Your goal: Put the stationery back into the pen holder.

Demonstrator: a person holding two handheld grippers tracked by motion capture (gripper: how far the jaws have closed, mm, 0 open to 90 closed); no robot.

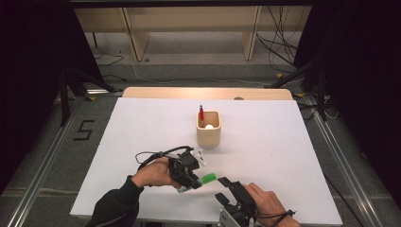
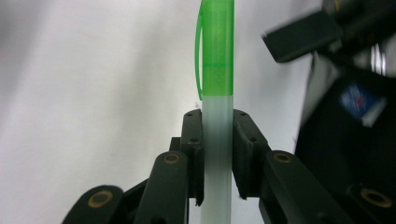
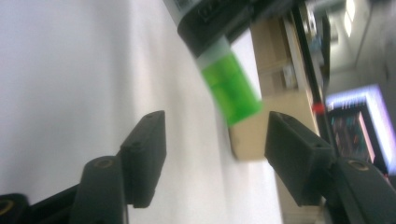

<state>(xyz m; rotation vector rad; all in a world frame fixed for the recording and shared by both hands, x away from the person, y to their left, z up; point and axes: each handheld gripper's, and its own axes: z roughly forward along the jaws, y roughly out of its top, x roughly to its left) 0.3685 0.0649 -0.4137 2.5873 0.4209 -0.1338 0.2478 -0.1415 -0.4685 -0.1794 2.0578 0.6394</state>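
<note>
A pen with a bright green cap (image 1: 208, 178) and a frosted white barrel is clamped in my left gripper (image 1: 193, 179), low over the white table near its front edge. In the left gripper view both pads press on the barrel and the green cap (image 2: 217, 70) sticks out ahead of my left gripper (image 2: 217, 114). My right gripper (image 1: 223, 189) stands open just right of the cap. In the right gripper view the green cap (image 3: 231, 91) hangs just beyond my right gripper (image 3: 215, 119), clear of both pads.
A wooden cup (image 1: 208, 127) stands mid-table, with a red pen (image 1: 201, 115) upright in it and something small and white (image 1: 208, 126) inside. The white board (image 1: 142, 123) lies bare around it. Dark stands and cables sit on the floor beyond the table.
</note>
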